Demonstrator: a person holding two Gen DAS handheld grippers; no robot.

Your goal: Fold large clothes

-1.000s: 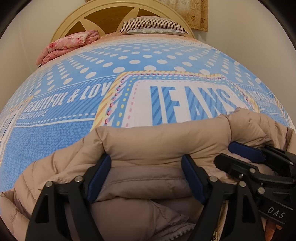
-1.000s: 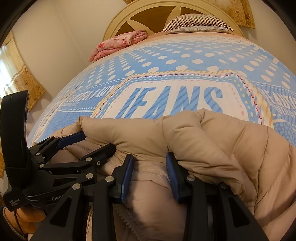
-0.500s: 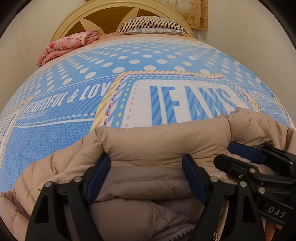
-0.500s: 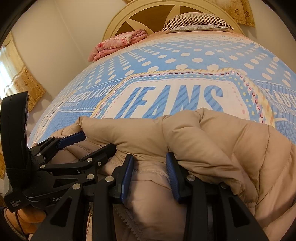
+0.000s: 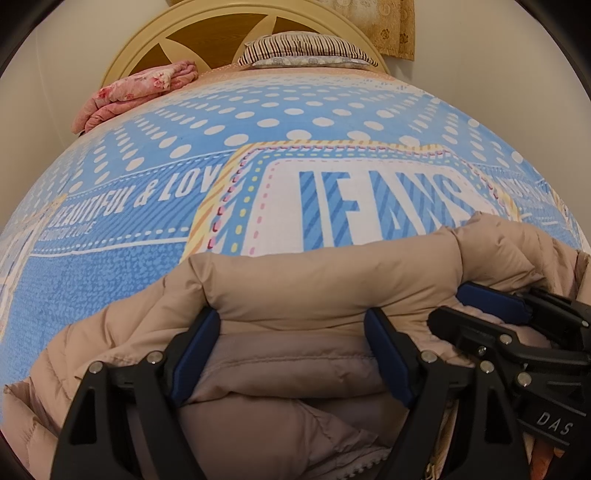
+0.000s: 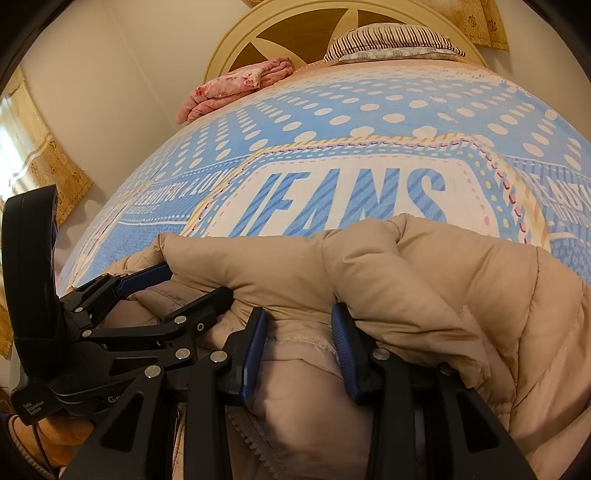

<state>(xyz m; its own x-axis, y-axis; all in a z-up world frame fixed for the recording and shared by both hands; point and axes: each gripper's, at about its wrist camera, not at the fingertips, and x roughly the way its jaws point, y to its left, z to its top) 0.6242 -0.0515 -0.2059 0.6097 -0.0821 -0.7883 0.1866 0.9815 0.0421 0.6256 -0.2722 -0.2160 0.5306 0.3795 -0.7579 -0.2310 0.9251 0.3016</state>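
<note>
A beige puffer jacket (image 5: 325,284) lies bunched on the near part of the bed, also in the right wrist view (image 6: 424,280). My left gripper (image 5: 291,325) is wide open with its blue pads on either side of a thick roll of the jacket, fingertips tucked under the fold. My right gripper (image 6: 298,317) has its pads closer together with jacket fabric bulging between them. The right gripper shows at the right of the left wrist view (image 5: 517,332); the left gripper shows at the left of the right wrist view (image 6: 155,295). The jacket's zipper edge (image 6: 251,435) lies below the right gripper.
The bed has a blue dotted cover printed "JEANS" (image 5: 369,199). A folded pink blanket (image 5: 133,92) and a striped pillow (image 5: 306,50) lie by the round wooden headboard (image 5: 207,33). A curtain (image 6: 37,166) hangs at the left.
</note>
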